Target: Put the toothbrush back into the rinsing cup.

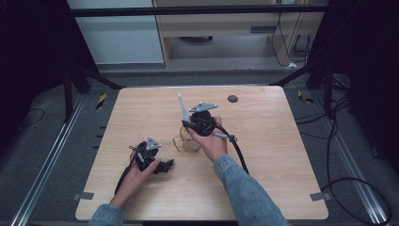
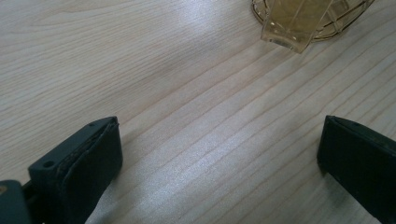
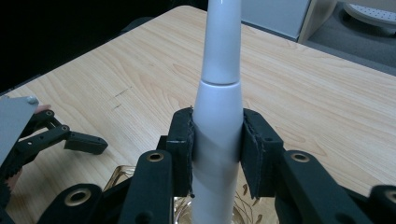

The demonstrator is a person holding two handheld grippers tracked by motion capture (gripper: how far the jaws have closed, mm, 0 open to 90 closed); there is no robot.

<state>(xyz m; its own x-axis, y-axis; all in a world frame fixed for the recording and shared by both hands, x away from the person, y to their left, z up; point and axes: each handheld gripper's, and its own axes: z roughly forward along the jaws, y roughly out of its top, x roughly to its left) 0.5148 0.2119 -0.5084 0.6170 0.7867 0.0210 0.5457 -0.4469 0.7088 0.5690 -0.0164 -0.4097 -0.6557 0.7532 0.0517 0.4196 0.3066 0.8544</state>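
Two grippers work over the wooden table (image 1: 263, 155). The right gripper (image 3: 217, 140) has its jaws clamped on the body of a white tapered handle (image 3: 218, 93), held upright directly above a clear amber glass holder (image 1: 187, 141). The left gripper (image 2: 219, 158) rests low on the tabletop, near that holder on the person's left side, jaws spread wide and holding nothing.

Wooden table (image 1: 263, 155) (dark disc (image 1: 232, 98))
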